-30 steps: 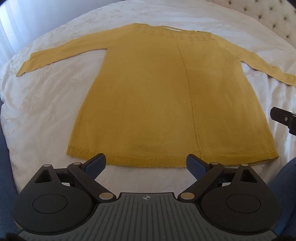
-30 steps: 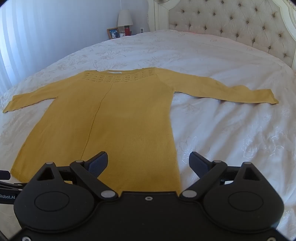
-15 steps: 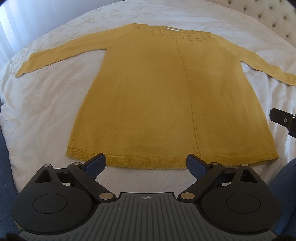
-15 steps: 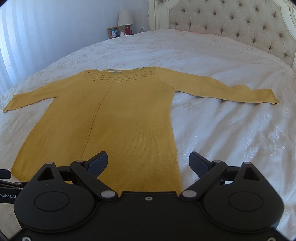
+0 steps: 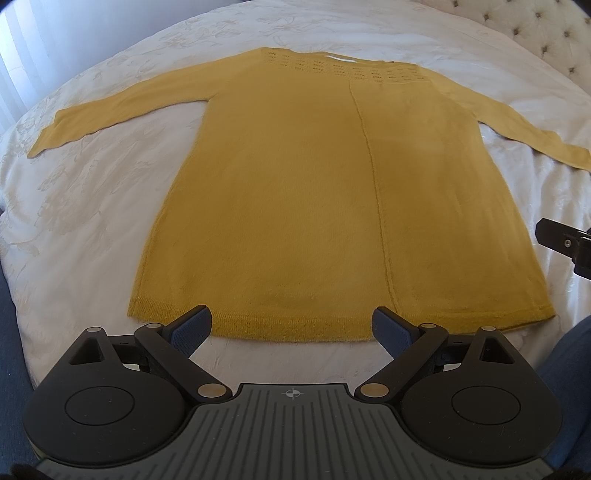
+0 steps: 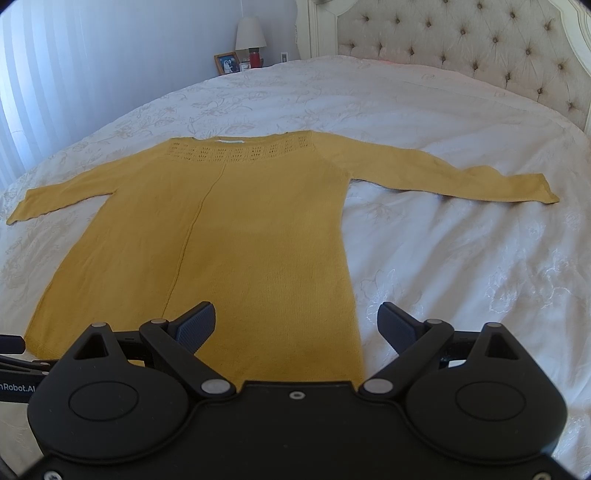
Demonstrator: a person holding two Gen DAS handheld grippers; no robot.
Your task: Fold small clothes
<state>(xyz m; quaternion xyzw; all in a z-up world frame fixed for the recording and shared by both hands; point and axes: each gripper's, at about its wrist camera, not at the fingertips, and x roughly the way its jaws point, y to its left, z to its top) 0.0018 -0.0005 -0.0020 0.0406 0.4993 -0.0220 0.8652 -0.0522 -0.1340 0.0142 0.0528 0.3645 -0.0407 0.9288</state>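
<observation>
A mustard-yellow knit sweater point(image 5: 314, 192) lies flat on the white bedspread point(image 5: 85, 206), sleeves spread to both sides, hem toward me. It also shows in the right wrist view point(image 6: 221, 236). My left gripper point(image 5: 291, 328) is open and empty, hovering just before the middle of the hem. My right gripper point(image 6: 295, 325) is open and empty, above the sweater's lower right part near its right side edge. A tip of the right gripper shows at the right edge of the left wrist view point(image 5: 565, 242).
A tufted headboard point(image 6: 461, 40) stands at the far end of the bed. A nightstand with a lamp point(image 6: 251, 35) and a picture frame point(image 6: 226, 62) is beyond the bed's far left. The bedspread point(image 6: 461, 258) stretches wide to the right of the sweater.
Both grippers have barely shifted; the left view has crept slightly closer to the hem. The sweater has not moved.
</observation>
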